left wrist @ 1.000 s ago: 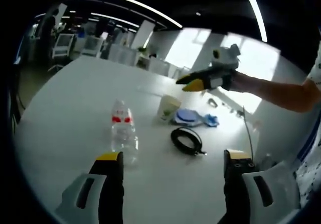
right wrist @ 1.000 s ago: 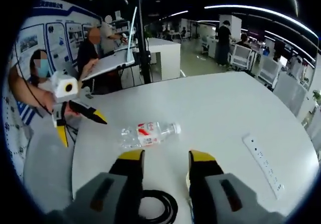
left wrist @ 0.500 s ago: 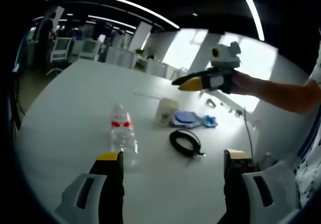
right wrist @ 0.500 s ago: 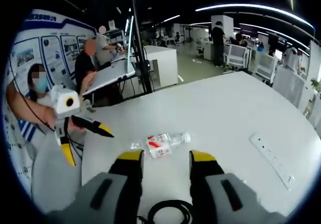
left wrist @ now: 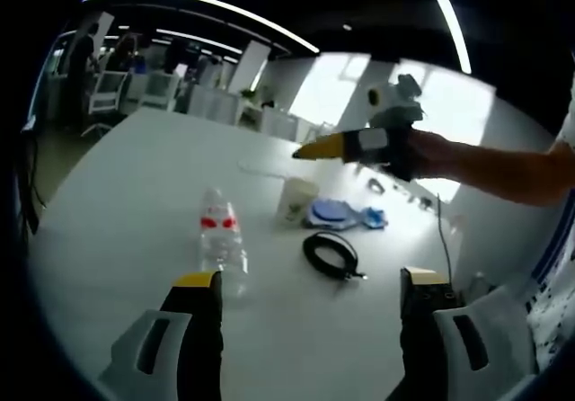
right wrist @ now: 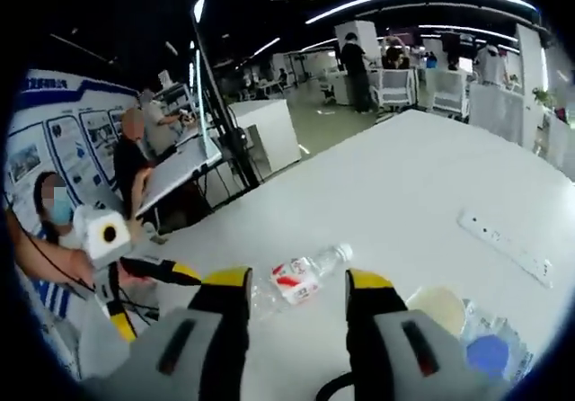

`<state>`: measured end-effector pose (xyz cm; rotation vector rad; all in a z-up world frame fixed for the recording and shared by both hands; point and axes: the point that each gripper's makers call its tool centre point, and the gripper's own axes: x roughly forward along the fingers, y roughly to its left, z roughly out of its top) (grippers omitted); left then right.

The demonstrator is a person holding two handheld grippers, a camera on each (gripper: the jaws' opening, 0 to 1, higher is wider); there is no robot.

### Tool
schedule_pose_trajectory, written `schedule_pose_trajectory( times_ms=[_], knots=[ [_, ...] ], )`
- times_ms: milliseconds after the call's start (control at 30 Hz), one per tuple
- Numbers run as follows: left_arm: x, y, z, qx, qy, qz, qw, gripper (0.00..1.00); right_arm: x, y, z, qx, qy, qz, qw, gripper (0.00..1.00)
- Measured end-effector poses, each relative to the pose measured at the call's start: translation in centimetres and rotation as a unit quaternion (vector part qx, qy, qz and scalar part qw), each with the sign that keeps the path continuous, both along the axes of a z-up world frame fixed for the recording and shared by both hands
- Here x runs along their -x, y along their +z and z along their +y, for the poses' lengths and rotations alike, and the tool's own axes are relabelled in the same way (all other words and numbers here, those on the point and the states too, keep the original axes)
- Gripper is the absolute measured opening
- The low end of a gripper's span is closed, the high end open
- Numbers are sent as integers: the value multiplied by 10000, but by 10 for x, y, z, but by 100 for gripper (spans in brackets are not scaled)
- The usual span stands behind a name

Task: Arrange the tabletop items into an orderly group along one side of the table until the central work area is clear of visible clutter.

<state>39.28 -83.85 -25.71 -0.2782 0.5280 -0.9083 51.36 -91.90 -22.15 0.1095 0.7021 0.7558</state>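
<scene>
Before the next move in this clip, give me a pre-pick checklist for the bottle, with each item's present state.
1. Left gripper open, nothing between its jaws: ok.
2. Right gripper open, nothing held: ok.
3. Plastic bottle lying free on the table, apart from the paper cup: ok.
4. Black cable coil clear of the bottle: ok.
5. Central area cleared: not ok.
6. Bottle cap tight: cannot tell.

black cable coil: mostly hidden behind right gripper's jaws, cut by bottom edge | blue-lidded item: blurred, cut at rim | bottle: base behind jaw, label print unreadable | small blue object: kind unclear
</scene>
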Motion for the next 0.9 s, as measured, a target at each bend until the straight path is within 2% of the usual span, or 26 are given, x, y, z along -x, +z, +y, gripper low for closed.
schedule_pose_trajectory(
  times_ms=[33, 100, 133, 200, 267, 300, 367, 400, 467, 500, 567, 600, 733, 800, 833, 867, 900],
  knots=[
    [0, 0, 1, 4, 8, 4, 10000, 78, -1, 0, 1, -42, -35, 12, 10000, 41],
    [0, -1, 3, 10, 15, 6, 10000, 78, -3, -5, 5, -88, -236, 235, 9994, 41],
    [-1, -1, 4, 12, 17, 5, 10000, 78, -8, -3, 10, -211, -313, 139, 9992, 42],
    [-1, -2, 6, 31, 36, 15, 10000, 78, -11, -9, 17, -363, -609, 401, 9967, 42],
    [-2, -3, 7, 36, 47, 19, 10000, 78, -16, -10, 24, -525, -829, 455, 9941, 42],
    [-2, -3, 8, 52, 58, 23, 10000, 78, -18, -16, 25, -568, -1037, 660, 9908, 42],
    [-3, -3, 9, 70, 65, 17, 10000, 78, -26, -23, 29, -570, -1331, 697, 9870, 44],
    [-4, -3, 10, 75, 73, 18, 9999, 78, -24, -31, 28, -467, -1447, 937, 9839, 42],
    [-5, -3, 13, 90, 91, 11, 9999, 78, -38, -30, 35, -833, -1733, 867, 9775, 44],
    [-6, -3, 14, 100, 103, 14, 9999, 78, -40, -40, 30, -726, -1953, 1117, 9716, 44],
    [-7, -4, 16, 108, 117, 10, 9999, 78, -48, -44, 31, -863, -2131, 1141, 9665, 44],
    [-7, -4, 16, 110, 120, 10, 9999, 77, -50, -54, 26, -722, -2280, 1304, 9622, 43],
    [-7, -6, 20, 136, 155, 8, 9998, 77, -55, -71, 24, -625, -2471, 1541, 9546, 40],
    [-7, -8, 23, 148, 179, 22, 9997, 77, -59, -74, 26, -655, -2529, 1542, 9529, 41],
    [-7, -10, 24, 158, 192, 36, 9997, 77, -58, -79, 23, -547, -2583, 1590, 9513, 41],
    [-7, -10, 25, 167, 200, 43, 9997, 77, -56, -85, 22, -494, -2645, 1724, 9476, 41],
    [-8, -10, 25, 172, 211, 45, 9996, 77, -57, -86, 25, -613, -2684, 1812, 9441, 41]
  ],
)
